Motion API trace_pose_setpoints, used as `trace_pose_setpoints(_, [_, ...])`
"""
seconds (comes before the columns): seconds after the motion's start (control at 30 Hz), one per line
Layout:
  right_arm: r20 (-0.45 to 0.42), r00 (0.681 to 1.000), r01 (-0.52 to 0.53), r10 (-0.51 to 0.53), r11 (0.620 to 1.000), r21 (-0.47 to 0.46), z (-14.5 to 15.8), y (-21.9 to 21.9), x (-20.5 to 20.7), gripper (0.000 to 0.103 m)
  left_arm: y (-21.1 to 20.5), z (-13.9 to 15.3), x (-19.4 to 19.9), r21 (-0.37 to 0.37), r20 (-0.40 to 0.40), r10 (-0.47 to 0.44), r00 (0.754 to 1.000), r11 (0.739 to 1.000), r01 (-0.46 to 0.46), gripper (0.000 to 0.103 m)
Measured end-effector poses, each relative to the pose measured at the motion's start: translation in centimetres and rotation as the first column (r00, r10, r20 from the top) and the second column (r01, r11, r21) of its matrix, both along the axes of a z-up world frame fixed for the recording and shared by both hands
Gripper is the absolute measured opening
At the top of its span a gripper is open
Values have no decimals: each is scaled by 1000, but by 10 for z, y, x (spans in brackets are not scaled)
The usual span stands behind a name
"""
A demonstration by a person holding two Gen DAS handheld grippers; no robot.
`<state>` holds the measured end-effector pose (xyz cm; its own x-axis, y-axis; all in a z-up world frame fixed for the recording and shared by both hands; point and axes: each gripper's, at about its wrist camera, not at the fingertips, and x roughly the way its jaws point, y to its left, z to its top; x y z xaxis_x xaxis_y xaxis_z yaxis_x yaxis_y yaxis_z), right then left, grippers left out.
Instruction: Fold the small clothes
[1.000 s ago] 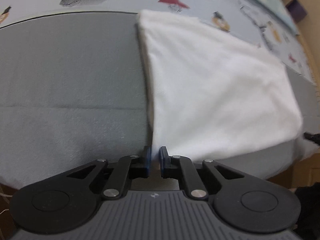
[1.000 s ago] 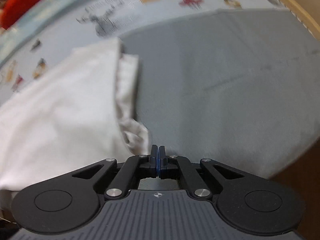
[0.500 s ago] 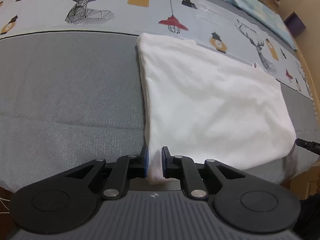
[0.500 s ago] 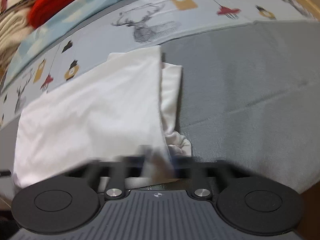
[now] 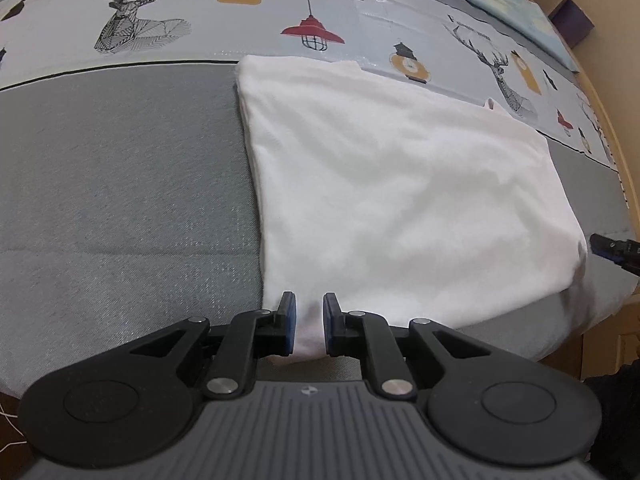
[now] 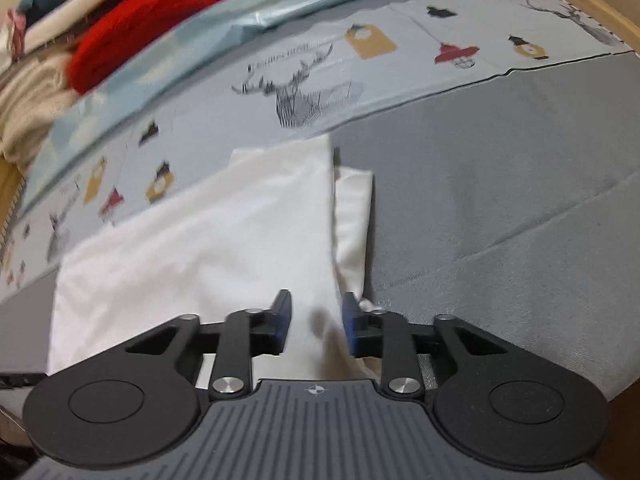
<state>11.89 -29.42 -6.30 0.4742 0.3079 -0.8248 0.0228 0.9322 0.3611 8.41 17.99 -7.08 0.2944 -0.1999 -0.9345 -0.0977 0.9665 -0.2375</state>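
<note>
At bed's near edge, left gripper (image 5: 308,322) clamped on white garment (image 5: 400,192), right gripper (image 6: 316,320) apart.

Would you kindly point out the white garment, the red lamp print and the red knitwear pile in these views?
white garment (image 5: 400,200), left wrist view, middle of its folded top layer.
red lamp print (image 5: 312,31), left wrist view, the lamp's red shade.
red knitwear pile (image 6: 140,28), right wrist view, middle of the pile.
</note>
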Motion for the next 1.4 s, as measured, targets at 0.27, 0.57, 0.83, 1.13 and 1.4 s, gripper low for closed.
trace_pose_setpoints(0.27, [-34,999,-24,22,997,-70,-13,10,7,6,2,-1,-1,2,2,-10,1000,1000,10,14])
trace_pose_setpoints(0.57, [-27,999,47,-47,999,-10,-12,-3,9,12,-2,-3,0,10,-2,-23,1000,1000,23,14])
trace_pose_setpoints(0.83, [-26,1000,-16,14,997,-78,-16,14,12,16,-1,-3,1,3,2,-20,1000,1000,20,14])
trace_pose_setpoints(1.13, [-29,999,-30,27,994,-101,-18,15,11,31,-5,-5,2,3,-4,-41,999,999,41,19])
trace_pose_setpoints(1.4, [-36,994,-105,102,987,-122,-19,27,10,6,-4,-6,4,-1,-3,-47,999,999,47,19])
